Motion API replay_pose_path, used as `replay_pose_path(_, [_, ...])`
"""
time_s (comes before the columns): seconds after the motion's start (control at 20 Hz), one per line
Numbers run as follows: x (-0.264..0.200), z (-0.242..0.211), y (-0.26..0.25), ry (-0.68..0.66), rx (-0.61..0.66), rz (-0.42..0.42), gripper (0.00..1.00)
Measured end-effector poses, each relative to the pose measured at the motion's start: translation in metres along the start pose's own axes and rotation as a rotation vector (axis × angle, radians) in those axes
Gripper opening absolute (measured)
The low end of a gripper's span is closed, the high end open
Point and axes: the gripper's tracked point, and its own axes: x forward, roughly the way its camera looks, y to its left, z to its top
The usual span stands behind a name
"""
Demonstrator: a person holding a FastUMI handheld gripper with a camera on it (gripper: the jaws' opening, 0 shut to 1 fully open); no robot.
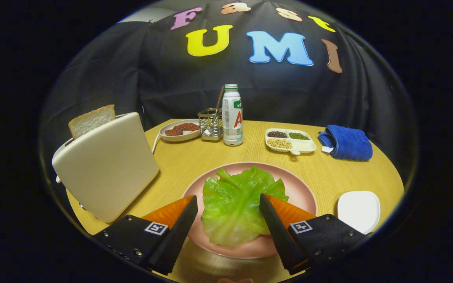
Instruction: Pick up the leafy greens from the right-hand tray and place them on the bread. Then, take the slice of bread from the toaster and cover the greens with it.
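Where fingers of the hand-held gripper (228,204) gape apart — leafy greens (234,206), crinkled, perhaps touching neither.

Claw (228,204): screwed mounts w/ square markers

Wooden table (179,157) bears toaster (106,169), pink plate (305,196), bottle (232,116), towel (346,142).

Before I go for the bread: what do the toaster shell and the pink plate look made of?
Toaster: looks like cream plastic or painted metal, smooth, satin sheen. Pink plate: likely matte plastic or melamine, no glare. The open claw straddles the greens.
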Motion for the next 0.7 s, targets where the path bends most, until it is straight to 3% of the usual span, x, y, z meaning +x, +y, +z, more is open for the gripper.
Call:
replay_pose_path(0.3, [-0.027, 0.056, 0.012, -0.12, 0.009, -0.075, 0.97])
replay_pose_path(0.7, [-0.048, 0.121, 0.08, -0.238, 0.033, -0.032, 0.97])
